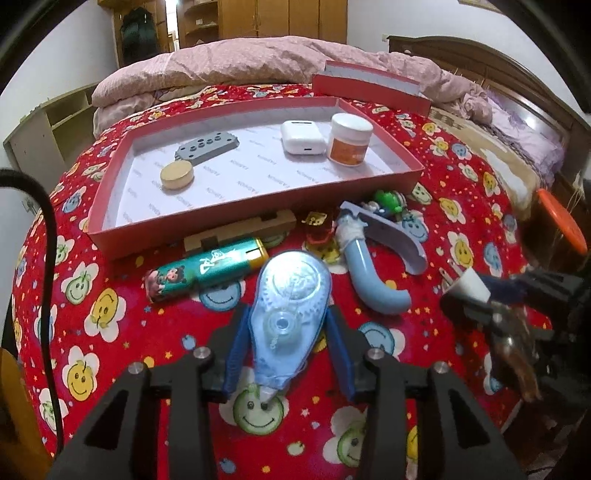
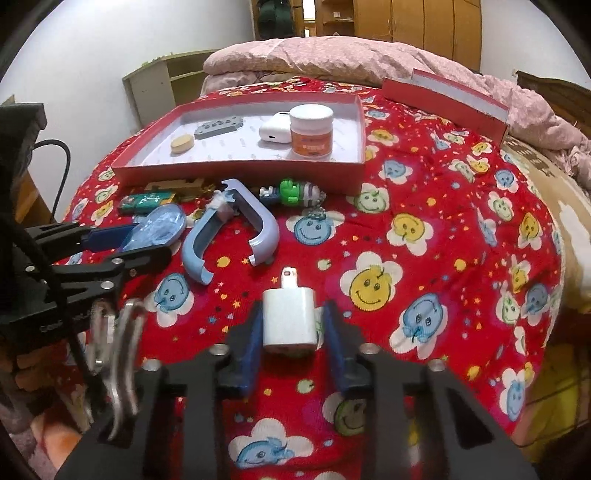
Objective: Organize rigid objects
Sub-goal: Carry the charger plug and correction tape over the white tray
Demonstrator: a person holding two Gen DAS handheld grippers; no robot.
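Note:
My left gripper [image 1: 288, 325] has its blue fingers tight against a clear blue correction-tape dispenser [image 1: 291, 306] on the red bedspread. My right gripper [image 2: 290, 325] straddles a white plug adapter [image 2: 290, 317], fingers close on both sides. The red tray [image 1: 413, 162] holds a grey block [image 1: 207, 146], a wooden disc [image 1: 177, 176], a white earbud case [image 1: 302, 137] and a white-lidded orange jar [image 1: 349, 139]. Loose in front of the tray lie a green lighter [image 1: 207, 271], a wooden piece [image 1: 240, 232], a blue curved clamp [image 1: 373, 258] and a green toy keychain [image 2: 295, 192].
The tray's red lid [image 1: 369, 86] lies behind it against a pink quilt [image 1: 240, 62]. The bed edge drops off on the left and near sides. A black cable [image 1: 48, 258] hangs at left. Wooden wardrobes [image 1: 277, 18] stand at the back.

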